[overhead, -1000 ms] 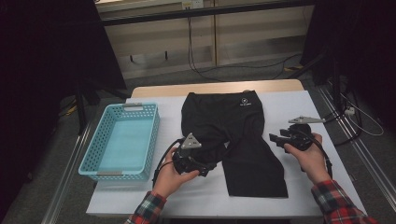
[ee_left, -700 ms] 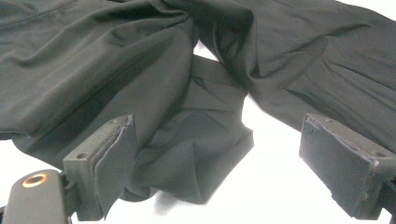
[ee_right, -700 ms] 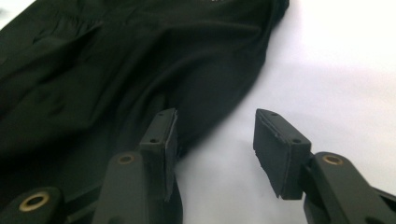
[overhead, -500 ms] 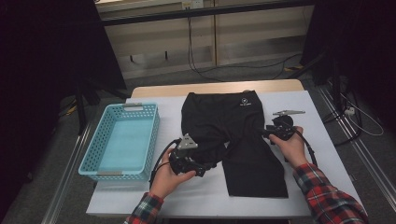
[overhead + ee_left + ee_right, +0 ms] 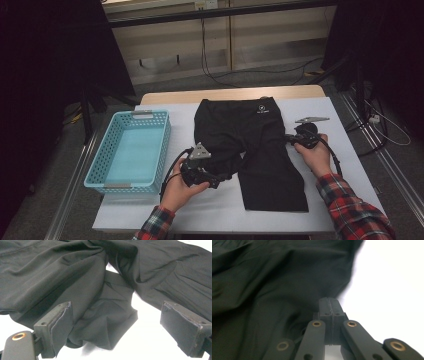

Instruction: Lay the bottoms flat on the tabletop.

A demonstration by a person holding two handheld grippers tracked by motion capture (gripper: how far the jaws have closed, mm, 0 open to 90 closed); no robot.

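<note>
Black shorts (image 5: 250, 145) lie flat on the white tabletop (image 5: 345, 165), waistband away from the person, one leg bunched up near the left gripper (image 5: 212, 181), blue basket (image 5: 131, 150) empty just to the left. Left gripper fingers (image 5: 60, 327) are spread wide with the crumpled leg fabric between them but not pinched, so nothing is grasped there. Right gripper (image 5: 290, 140) sits at the right edge of the shorts; its jaws have just been closing and now stand clenched tight together. Whether any cloth is caught between them is hard to tell in the right gripper view, the fabric edge is dark and blurred; they may have closed just beside the hem. Risks: if the right side has no fabric, a lift or fold pulls nothing and the shorts stay put. If it has only a thin bite, it slips out mid-fold. Left gripper closing on the bunched layers could grab both thicknesses and drag the whole garment sideways toward the basket, wrecking the fold.
</note>
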